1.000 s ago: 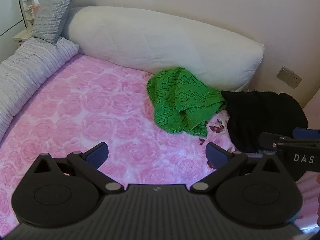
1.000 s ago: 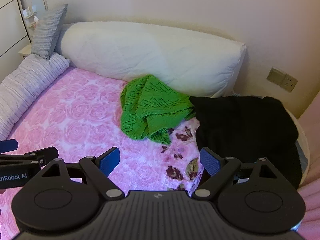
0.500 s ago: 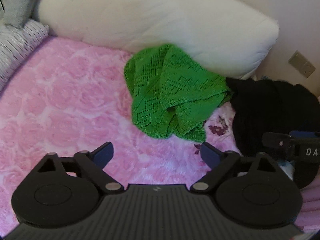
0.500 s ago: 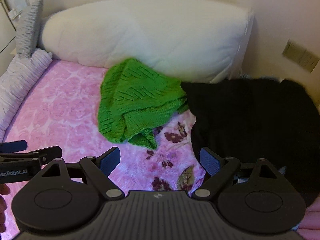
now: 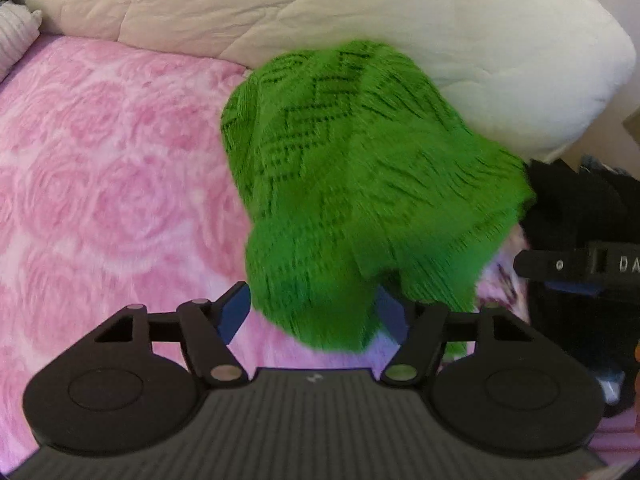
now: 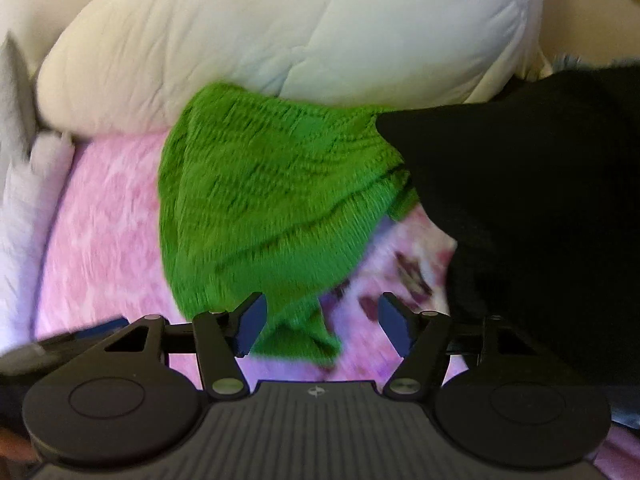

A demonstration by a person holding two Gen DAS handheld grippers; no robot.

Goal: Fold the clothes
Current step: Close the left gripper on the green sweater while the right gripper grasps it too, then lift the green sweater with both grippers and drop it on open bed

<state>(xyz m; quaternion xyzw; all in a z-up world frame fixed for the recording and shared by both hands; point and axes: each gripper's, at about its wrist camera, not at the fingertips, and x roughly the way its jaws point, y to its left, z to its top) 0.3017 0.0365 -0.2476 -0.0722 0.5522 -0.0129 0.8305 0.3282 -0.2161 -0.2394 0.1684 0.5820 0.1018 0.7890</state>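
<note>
The bed (image 5: 100,168) fills most of both views, covered by a pink blanket (image 6: 100,248) with a rose pattern. Along its far edge lies a long white pillow (image 5: 360,12), puffed and creased. At the left edge of the right wrist view a pale ribbed bolster (image 6: 24,208) runs beside the blanket.

A black garment (image 6: 540,208) lies heaped on the right part of the bed, its left edge touching the green knit sweater (image 5: 360,184). The sweater is the nearest piece of clothing to both tools. It sits crumpled in a mound on the pink blanket, its upper end resting against the white pillow, its lower folds hanging toward the cameras. Both views are blurred, so the knit pattern shows only as dark zigzag rows.

The left hand-held gripper (image 5: 314,314) points steeply down at the sweater's lower edge. Its jaws have just been closing; the green fabric now lies between the blue pads, but whether the pads press on it the blur does not let me tell.

The right hand-held gripper (image 6: 322,322) points down at the sweater's lower right corner. Its jaws have also just been closing; a tongue of green knit reaches between them, against the left pad, while the right pad stands clear of it over the blanket.

The tip of the right hand-held gripper also shows at the right edge of the left wrist view, in front of the black garment.
</note>
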